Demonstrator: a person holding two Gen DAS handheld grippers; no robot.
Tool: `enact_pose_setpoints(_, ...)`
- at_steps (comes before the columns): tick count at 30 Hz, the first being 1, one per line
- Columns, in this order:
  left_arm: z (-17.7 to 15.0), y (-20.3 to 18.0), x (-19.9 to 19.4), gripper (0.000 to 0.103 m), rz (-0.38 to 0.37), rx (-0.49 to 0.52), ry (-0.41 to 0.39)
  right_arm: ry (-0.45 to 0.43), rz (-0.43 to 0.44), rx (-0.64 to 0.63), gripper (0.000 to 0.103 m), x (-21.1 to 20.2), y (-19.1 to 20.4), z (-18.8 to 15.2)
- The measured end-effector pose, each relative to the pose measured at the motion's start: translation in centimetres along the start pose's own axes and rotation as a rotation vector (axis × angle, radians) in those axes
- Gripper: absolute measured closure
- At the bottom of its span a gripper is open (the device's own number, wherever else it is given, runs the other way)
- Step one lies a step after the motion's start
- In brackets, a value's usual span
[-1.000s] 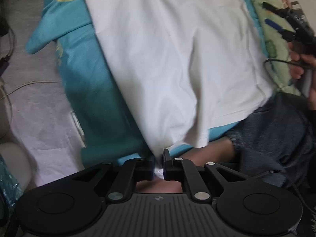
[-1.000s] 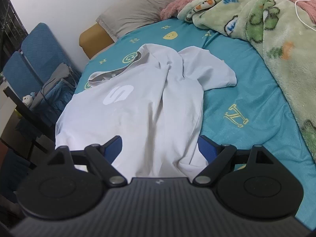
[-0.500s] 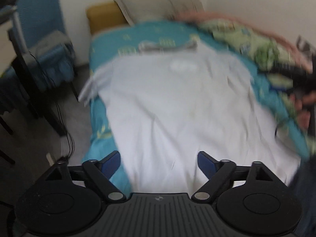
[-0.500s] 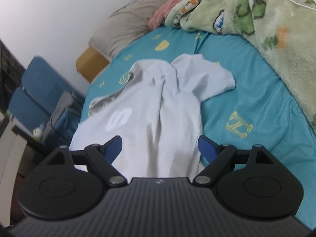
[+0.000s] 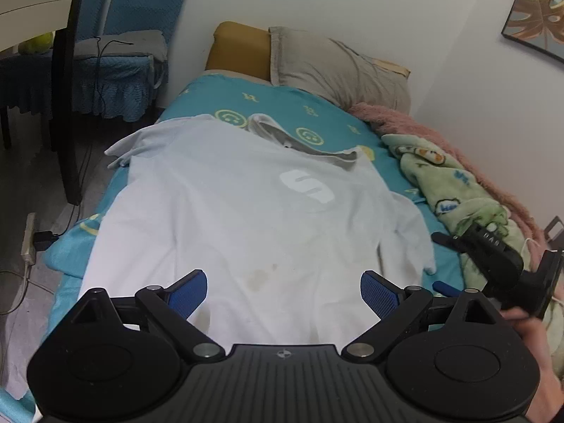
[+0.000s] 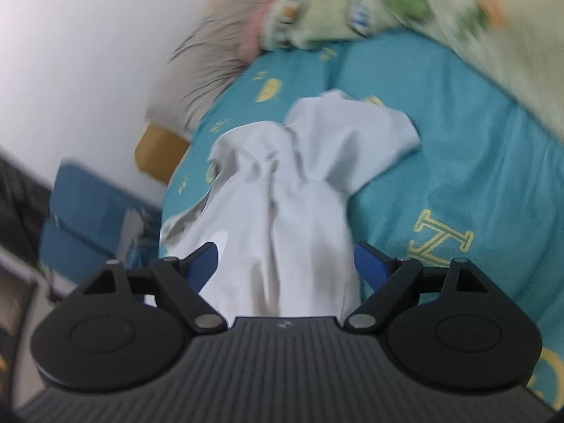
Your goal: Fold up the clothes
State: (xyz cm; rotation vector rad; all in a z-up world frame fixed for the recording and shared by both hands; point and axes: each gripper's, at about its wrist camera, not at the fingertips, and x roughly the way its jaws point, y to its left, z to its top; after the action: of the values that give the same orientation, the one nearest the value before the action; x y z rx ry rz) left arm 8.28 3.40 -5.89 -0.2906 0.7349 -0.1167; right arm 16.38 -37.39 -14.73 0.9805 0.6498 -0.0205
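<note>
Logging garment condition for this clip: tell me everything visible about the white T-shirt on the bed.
The white T-shirt lies front up on the teal bed sheet, collar toward the pillows. It looks like thin, soft cotton, with a grey-lined neck opening, a white S-shaped chest logo and faint brownish stains near the hem. One sleeve hangs toward the bed's edge; the other is bunched into folds on the blanket side. The hem lies between open jaws in both wrist views; no pads press it.

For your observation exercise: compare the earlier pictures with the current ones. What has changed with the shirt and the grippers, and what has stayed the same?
The left gripper, shut on the shirt's hem a second ago, has let go; its jaws are opening and it now looks up along the bed. The right gripper has tilted and come closer over the shirt. Unchanged: right gripper open, shirt spread out, unfolded.
</note>
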Motion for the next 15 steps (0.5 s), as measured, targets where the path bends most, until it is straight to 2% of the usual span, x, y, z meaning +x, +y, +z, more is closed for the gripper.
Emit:
enact_pose_setpoints(3,-0.7,1.9,0.3,0.007,0.048,-0.03,0.008,-0.016,0.013,0.164,0.016,1.7,-2.7,1.5)
enact_pose_setpoints(6,-0.8,2.8,1.3,0.007,0.049,-0.057,0.028,-0.033,0.019,0.272,0.016,3.5,-4.2,2.4)
enact_pose_setpoints(8,-0.8,3.0,2.0,0.007,0.048,-0.055,0.032,-0.063,0.012,0.288,0.017,4.4,-4.6,2.5)
enact_pose_setpoints(15,-0.8,1.0,4.5,0.007,0.028,0.075,0.01,-0.157,-0.017,0.265,0.018,7.2,-4.3,3.5)
